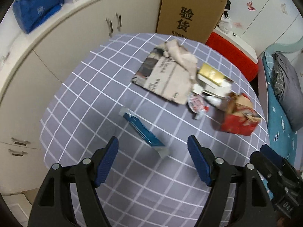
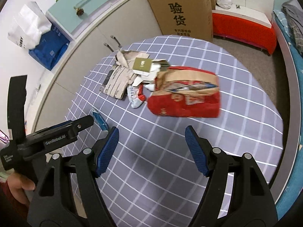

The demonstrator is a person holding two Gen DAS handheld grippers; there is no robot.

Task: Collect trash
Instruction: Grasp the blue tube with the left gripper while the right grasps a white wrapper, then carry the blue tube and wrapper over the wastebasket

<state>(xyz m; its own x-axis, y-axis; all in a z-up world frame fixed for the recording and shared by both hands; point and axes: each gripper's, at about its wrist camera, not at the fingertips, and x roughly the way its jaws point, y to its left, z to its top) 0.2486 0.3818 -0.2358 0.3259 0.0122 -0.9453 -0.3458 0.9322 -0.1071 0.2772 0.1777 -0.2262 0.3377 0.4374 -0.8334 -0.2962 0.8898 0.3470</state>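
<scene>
Your left gripper (image 1: 153,158) hangs over the grey checked tablecloth (image 1: 85,98) with its blue pads spread wide and nothing between them; it touches nothing. Just beyond its fingertips lies a blue wrapper (image 1: 141,127), flat on the cloth, slanting away from you, with a silvery crimped end at each tip. Your right gripper (image 2: 151,148) is likewise spread wide and empty, held above a bare patch of the cloth. From its camera you can see your left hand (image 2: 18,188) around the other tool at the lower left.

The rest of the trash sits in a loose cluster farther across the table: a crumpled newspaper (image 1: 166,77) lying mostly flat, a gold-topped box (image 1: 213,74) on white cartons touching its edge, a small red-and-white packet (image 1: 197,105) just beside those, and a torn red paper bag (image 2: 186,94) lying on its side with its brown lining showing. The red bag is the piece nearest your right gripper, though still apart from it.
</scene>
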